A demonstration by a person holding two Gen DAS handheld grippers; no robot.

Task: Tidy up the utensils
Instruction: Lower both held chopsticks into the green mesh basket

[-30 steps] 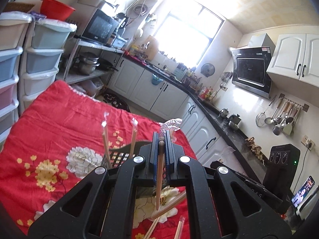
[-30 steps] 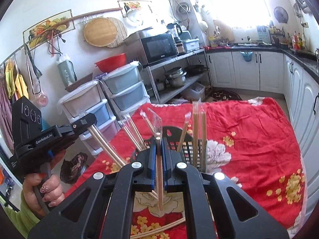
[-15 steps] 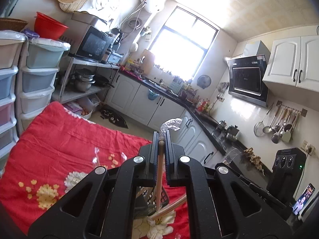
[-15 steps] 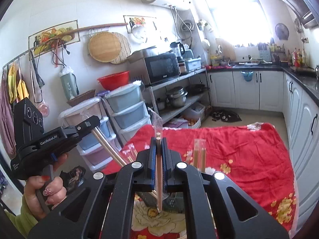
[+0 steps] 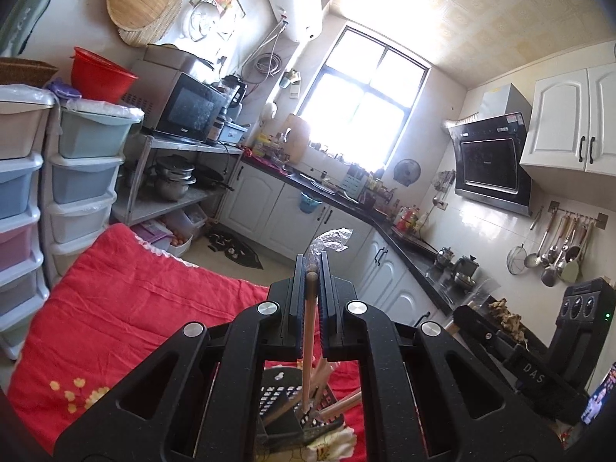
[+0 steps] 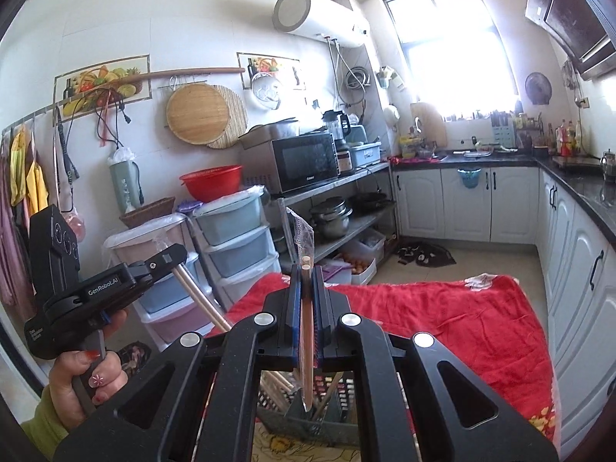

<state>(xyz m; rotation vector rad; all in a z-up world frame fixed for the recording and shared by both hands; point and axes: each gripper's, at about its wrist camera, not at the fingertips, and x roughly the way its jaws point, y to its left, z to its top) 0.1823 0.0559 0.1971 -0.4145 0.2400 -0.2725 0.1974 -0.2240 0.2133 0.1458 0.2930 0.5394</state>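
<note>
Both jaws are closed down to a sliver: your left gripper pinches one wrapped chopstick near its top end, and your right gripper pinches another chopstick the same way, each stick hanging almost straight down between the pads. Under both tips sits the dark slotted utensil basket on the red floral cloth of the tabletop, close to its near edge, with several more sticks already leaning in it. The grip is the weak point — each stick is held through a loose, crinkled plastic sleeve, so it could slide inside the wrapper or pivot in the pads and swing off line. If you let go while a tip is over the rim or a divider wall, the stick will likely bounce out onto the cloth. Coming down onto the sticks already slanted across the basket could jam the tip or lever those sticks out. The basket looks light, and a sideways push from either stick could tip or drag it on the soft cloth. Your two grippers are also close together — bringing them in at once risks a knock.
</note>
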